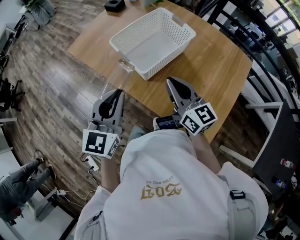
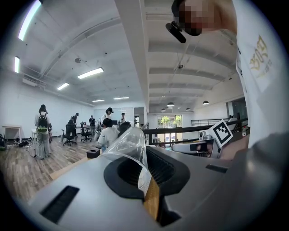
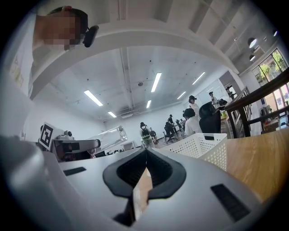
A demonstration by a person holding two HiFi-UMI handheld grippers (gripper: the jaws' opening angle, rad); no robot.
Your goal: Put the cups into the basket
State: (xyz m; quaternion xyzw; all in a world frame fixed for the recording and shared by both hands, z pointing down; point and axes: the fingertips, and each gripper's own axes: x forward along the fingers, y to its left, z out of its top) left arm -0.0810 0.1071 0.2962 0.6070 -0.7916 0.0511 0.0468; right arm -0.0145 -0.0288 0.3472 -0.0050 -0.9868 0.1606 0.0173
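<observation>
A clear plastic cup (image 1: 120, 75) is clamped by its wall in my left gripper (image 1: 118, 92), which is shut on it. The cup sticks out past the near left table edge, its rim close to the basket's near corner. In the left gripper view the crumpled cup (image 2: 128, 142) rises from between the jaws of the left gripper (image 2: 146, 158). The white perforated basket (image 1: 161, 58) stands empty on the wooden table (image 1: 220, 79). My right gripper (image 1: 170, 81) is shut with nothing in it, over the table just near the basket. The right gripper view shows the basket (image 3: 198, 148) ahead on the right.
A small black object (image 1: 115, 5) lies at the table's far edge. Railings and a desk frame (image 1: 262, 101) stand to the right of the table. Wooden floor (image 1: 56, 98) lies to the left. Several people stand far off in the room (image 2: 43, 131).
</observation>
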